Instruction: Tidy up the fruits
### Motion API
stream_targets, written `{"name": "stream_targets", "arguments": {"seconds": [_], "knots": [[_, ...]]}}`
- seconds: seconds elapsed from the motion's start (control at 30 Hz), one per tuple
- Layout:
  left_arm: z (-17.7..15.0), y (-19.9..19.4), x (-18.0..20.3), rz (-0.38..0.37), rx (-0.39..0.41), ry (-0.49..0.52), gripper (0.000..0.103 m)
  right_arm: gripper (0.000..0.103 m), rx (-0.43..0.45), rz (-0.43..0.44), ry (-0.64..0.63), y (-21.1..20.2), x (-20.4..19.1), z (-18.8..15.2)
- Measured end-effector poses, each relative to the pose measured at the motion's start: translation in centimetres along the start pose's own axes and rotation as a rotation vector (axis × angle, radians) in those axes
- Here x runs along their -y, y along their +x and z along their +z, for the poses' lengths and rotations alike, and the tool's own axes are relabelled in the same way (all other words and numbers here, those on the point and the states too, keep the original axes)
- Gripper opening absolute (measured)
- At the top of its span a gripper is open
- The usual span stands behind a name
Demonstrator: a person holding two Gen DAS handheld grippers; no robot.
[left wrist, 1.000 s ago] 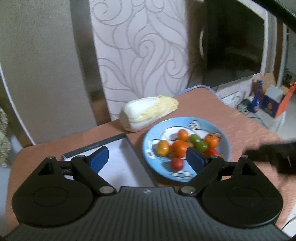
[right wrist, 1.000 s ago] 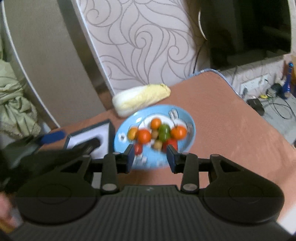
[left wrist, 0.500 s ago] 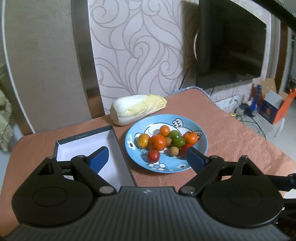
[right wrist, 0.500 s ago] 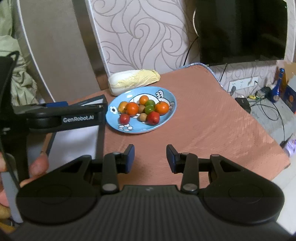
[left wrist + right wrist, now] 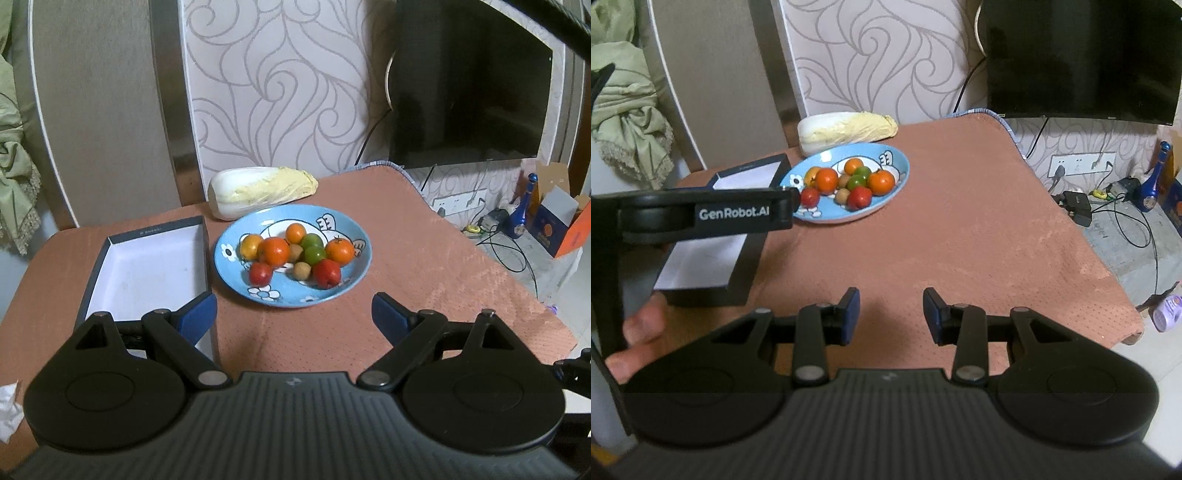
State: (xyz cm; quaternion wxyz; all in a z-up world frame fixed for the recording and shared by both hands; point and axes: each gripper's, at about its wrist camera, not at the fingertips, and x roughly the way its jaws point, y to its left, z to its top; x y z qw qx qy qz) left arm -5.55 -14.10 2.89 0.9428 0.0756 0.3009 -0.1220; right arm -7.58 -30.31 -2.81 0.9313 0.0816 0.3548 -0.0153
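Left gripper [image 5: 294, 313] spread wide and empty, right gripper [image 5: 891, 312] partly parted, empty, above tablecloth [image 5: 960, 221]

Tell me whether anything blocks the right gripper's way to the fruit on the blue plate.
Nothing visible does. Only bare tablecloth lies between the open right gripper and the blue plate of fruit. The left gripper reaches in from the side, just short of the plate's near-left rim.

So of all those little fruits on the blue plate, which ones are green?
The two round green fruits side by side in the middle of the blue plate, between the big orange ones. All the others are orange, red or brownish.
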Motion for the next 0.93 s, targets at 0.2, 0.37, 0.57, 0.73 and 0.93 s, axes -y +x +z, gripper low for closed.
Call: {"name": "stream_targets", "arguments": {"seconds": [0.2, 0.37, 0.57, 0.73, 0.93], "knots": [[-0.2, -0.8, 1.4, 0.009, 0.003, 0.0, 0.093, 0.041, -0.004, 0.023, -0.009, -0.5, 1.0, -0.3], [-0.2, -1.6, 2.4, 0.015, 0.014, 0.008, 0.093, 0.041, -0.003, 0.035, -0.009, -0.8, 1.6, -0.7], [-0.2, -2.4, 2.8, 0.022, 0.023, 0.009, 0.093, 0.041, 0.01, 0.044, -0.015, -1.3, 1.8, -0.9], [-0.5, -3.3, 2.9, 0.013, 0.056, 0.002, 0.093, 0.041, 0.011, 0.051, -0.022, -1.3, 2.0, -0.9], [-0.6, -3.5, 3.0, 0.005, 0.056, -0.012, 0.093, 0.041, 0.006, 0.054, -0.04, -1.3, 1.8, -1.0]]}}
